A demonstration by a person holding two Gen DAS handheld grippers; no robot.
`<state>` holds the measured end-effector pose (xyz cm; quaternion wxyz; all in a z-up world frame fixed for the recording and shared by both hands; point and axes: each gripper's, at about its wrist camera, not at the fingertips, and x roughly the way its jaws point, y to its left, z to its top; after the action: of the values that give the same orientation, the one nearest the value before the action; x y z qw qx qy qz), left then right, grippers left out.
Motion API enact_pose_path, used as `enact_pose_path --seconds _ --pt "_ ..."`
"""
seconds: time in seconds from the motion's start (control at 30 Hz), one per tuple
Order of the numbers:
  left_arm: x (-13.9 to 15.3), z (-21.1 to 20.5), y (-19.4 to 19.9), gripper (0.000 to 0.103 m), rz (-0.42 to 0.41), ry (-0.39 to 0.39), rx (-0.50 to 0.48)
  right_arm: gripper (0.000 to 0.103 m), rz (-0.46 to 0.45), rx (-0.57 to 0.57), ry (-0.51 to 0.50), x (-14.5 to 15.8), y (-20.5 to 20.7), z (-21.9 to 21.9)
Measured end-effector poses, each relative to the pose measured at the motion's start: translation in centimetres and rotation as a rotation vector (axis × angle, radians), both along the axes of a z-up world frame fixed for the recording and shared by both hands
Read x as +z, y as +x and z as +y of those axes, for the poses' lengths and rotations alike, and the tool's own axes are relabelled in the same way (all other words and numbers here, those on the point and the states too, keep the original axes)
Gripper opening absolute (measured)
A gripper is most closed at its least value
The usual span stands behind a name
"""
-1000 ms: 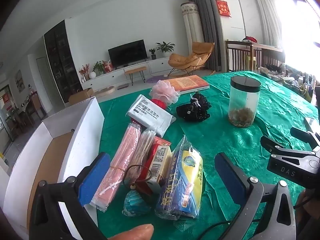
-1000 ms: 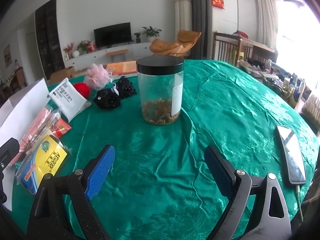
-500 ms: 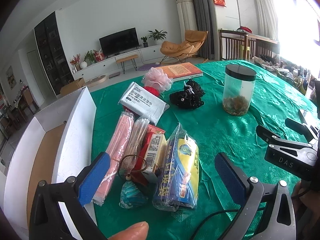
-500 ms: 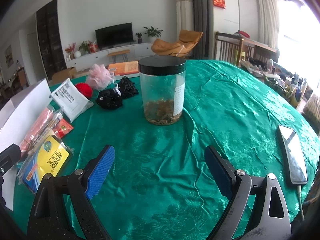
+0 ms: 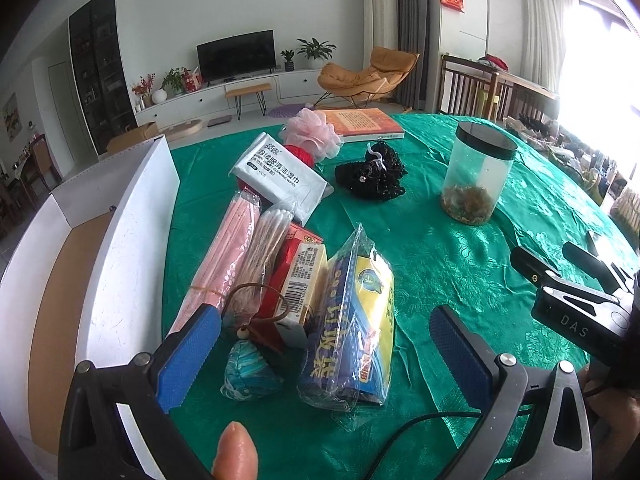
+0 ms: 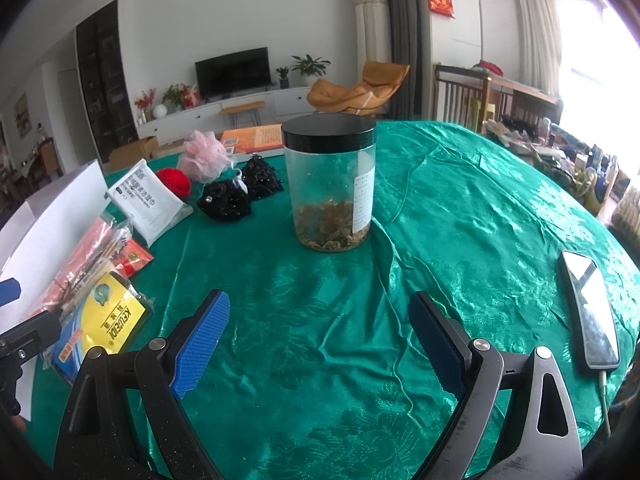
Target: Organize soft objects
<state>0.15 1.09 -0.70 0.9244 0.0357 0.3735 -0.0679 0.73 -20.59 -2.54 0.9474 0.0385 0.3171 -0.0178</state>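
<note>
My left gripper (image 5: pixel 324 344) is open above the near end of a row of packets: a blue-and-yellow bagged pack (image 5: pixel 352 320), a red-and-yellow box (image 5: pixel 296 284), a cotton swab bag (image 5: pixel 264 248), pink masks (image 5: pixel 224 248) and a small teal ball (image 5: pixel 246 372). Farther back lie a white wipes pack (image 5: pixel 276 172), a red ball (image 5: pixel 302 154), a pink mesh puff (image 5: pixel 316 132) and black hair ties (image 5: pixel 372 176). My right gripper (image 6: pixel 320 328) is open over bare green cloth, short of the jar (image 6: pixel 334 188).
An open white cardboard box (image 5: pixel 128 232) stands at the left table edge. A book (image 5: pixel 360 122) lies at the far side. A phone (image 6: pixel 592 312) with a cable rests at the right. The green tablecloth (image 6: pixel 460 208) covers a round table.
The left gripper has drawn back and risen slightly, so the packets sit farther out between its fingers. The right gripper has edged a little toward the jar. Both stay open.
</note>
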Motion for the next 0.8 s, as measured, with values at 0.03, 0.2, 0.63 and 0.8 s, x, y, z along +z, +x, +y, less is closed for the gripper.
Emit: enact_pose_path --seconds 0.03,0.2,0.63,0.8 --pt "0.1 0.0 0.0 0.103 0.007 -0.004 -0.004 0.093 0.0 0.002 0.001 0.0 0.0 0.0" --pt "0.3 -0.4 0.0 0.103 0.017 0.014 -0.018 0.093 0.0 0.007 0.005 0.0 0.0 0.1" --pt "1.6 1.0 -0.2 0.103 -0.024 -0.034 0.023 0.093 0.002 0.038 0.018 -0.1 0.0 0.3" --pt "1.2 1.9 -0.1 0.103 -0.008 -0.038 0.041 0.093 0.003 0.043 0.022 -0.2 0.1 0.4"
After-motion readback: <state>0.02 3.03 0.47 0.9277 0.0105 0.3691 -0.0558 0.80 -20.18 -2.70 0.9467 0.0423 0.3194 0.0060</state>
